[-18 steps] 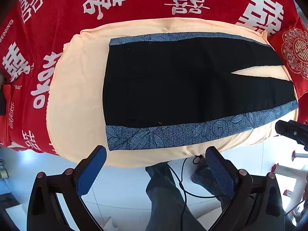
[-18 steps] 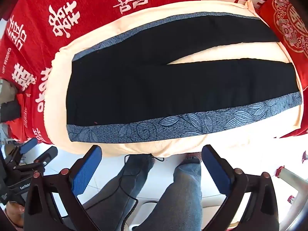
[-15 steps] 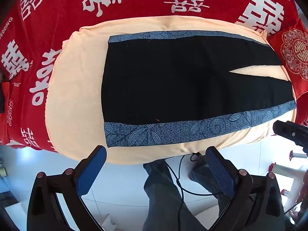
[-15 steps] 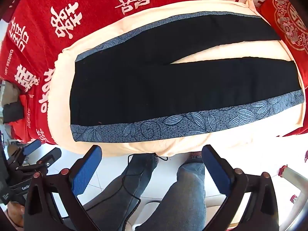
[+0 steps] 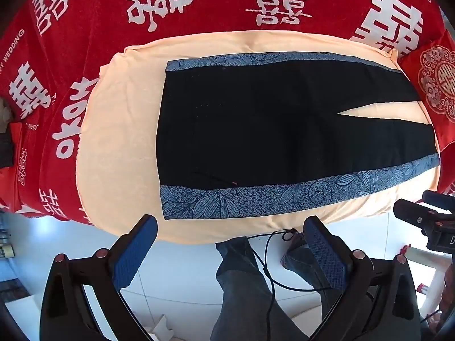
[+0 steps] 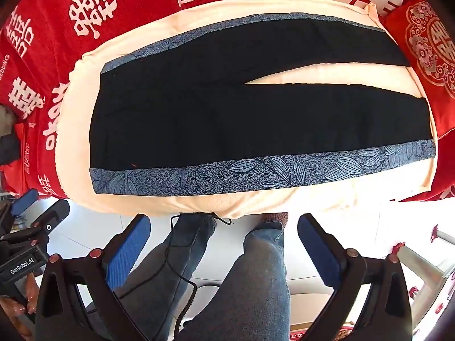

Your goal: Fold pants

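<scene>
Black pants [image 5: 256, 125] [image 6: 227, 113] with blue leaf-patterned side stripes [image 5: 284, 199] lie flat on a cream cloth [image 5: 119, 142] [image 6: 256, 201], waist to the left, the two legs parting toward the right. My left gripper [image 5: 230, 244] hangs open above the near edge of the cloth, nothing between its blue pads [image 5: 133, 253]. My right gripper [image 6: 224, 241] is also open and empty, held above the near edge, over the person's legs. Each gripper shows at the other view's side, the right gripper [image 5: 426, 221] and the left gripper [image 6: 25, 233].
A red blanket [image 5: 199, 5] [image 6: 51, 28] with white characters covers the bed under the cloth. A red cushion [image 5: 435, 85] [image 6: 426, 51] sits at the right end. The person's jeans-clad legs [image 6: 250, 284] [image 5: 241, 289] and a black cable [image 5: 267, 270] stand on the white floor below.
The pants and cloth have slid slightly down and nearer in both views as the grippers shifted a little; both grippers stay open and empty.
</scene>
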A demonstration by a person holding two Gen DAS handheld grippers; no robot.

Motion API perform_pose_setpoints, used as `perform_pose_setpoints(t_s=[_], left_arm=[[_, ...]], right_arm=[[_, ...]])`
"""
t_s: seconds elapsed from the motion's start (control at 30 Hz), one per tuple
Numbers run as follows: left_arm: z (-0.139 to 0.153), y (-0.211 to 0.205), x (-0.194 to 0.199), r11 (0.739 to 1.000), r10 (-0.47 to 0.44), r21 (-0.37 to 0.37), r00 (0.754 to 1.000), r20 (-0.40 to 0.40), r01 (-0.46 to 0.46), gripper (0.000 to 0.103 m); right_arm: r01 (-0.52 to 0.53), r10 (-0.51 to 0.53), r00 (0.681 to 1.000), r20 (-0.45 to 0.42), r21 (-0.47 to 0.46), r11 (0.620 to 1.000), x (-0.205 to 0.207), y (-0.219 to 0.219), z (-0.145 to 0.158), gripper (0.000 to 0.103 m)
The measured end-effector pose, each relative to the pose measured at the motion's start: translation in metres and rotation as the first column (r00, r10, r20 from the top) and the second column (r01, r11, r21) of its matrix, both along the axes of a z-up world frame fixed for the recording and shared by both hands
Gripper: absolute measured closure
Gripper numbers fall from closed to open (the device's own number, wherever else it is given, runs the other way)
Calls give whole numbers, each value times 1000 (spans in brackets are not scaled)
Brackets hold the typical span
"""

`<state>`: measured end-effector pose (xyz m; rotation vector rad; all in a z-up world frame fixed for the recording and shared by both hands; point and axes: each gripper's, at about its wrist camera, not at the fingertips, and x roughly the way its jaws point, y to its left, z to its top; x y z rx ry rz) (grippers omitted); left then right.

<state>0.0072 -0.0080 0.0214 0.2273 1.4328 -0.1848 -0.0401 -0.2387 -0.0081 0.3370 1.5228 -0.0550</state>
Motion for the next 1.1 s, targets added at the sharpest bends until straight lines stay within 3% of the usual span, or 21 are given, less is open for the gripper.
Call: perform_pose_setpoints(t_s=[1.1], left_arm=[[18,-11,-6,1000,-23,3,998,53,23,0]], right_arm=[[-18,21,998,58,-58,998,-2,-4,16,0]])
